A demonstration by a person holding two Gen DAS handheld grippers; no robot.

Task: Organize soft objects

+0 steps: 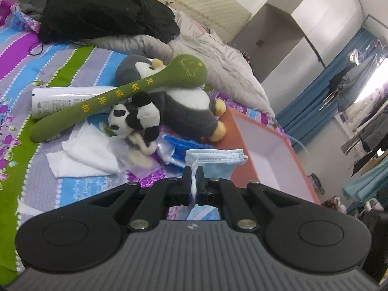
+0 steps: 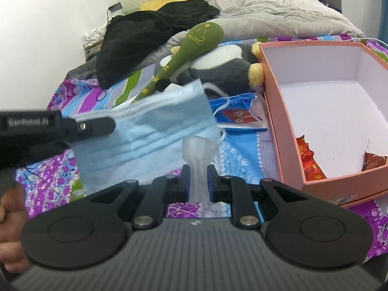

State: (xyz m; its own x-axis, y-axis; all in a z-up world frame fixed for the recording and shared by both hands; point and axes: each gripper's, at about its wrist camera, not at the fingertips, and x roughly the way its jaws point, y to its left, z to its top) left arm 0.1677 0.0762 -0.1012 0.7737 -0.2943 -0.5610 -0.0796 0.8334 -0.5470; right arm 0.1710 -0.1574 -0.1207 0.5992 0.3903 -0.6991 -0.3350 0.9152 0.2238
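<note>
Blue face mask (image 2: 145,131) pinched in left gripper (image 1: 193,172); right gripper (image 2: 197,169) clamps clear plastic piece (image 2: 198,155)

Lighting was even and moderately bright. Daylight glared through the window (image 1: 373,82), blown out, far right of the left gripper (image 1: 193,173). Shadows were soft. Fisheye bending curved both views' edges. The mask (image 2: 145,131) appeared slightly blurred; dark vignetting filled corners.

Beside the one pink box (image 2: 274,111) lie two plush animals: one penguin (image 1: 184,106) and one smaller panda (image 1: 133,121). One green plush mallet (image 1: 116,97) rests across them. One blue face mask (image 2: 145,131) hangs near the box; two red snack packets (image 2: 308,162) sit inside.
</note>
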